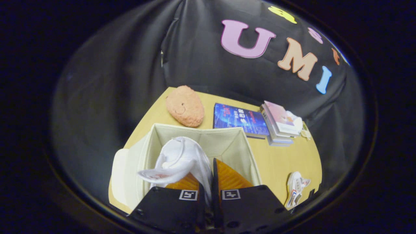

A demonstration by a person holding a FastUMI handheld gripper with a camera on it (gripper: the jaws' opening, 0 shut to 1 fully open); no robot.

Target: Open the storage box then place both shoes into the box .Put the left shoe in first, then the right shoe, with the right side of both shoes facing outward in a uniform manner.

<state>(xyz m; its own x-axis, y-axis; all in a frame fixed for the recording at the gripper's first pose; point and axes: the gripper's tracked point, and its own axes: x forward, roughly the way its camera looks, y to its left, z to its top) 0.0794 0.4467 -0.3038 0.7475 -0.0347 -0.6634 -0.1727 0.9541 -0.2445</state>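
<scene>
My gripper (pixel 208 177) is shut on a white shoe (pixel 180 159), pinching its upper edge between both fingers. The shoe hangs over the open cream fabric storage box (pixel 227 139), at the box's left half, with its tongue flopping out to the left. The box's lid (pixel 118 175) lies beside the box on its left. The second white shoe (pixel 295 188), with red and blue marks, lies on the wooden table to the right of the box.
Beyond the box lie an orange plush toy (pixel 185 105), a blue book (pixel 240 120) and a stack of books (pixel 279 123). The table (pixel 279 159) ends close behind them at the black cloth wall.
</scene>
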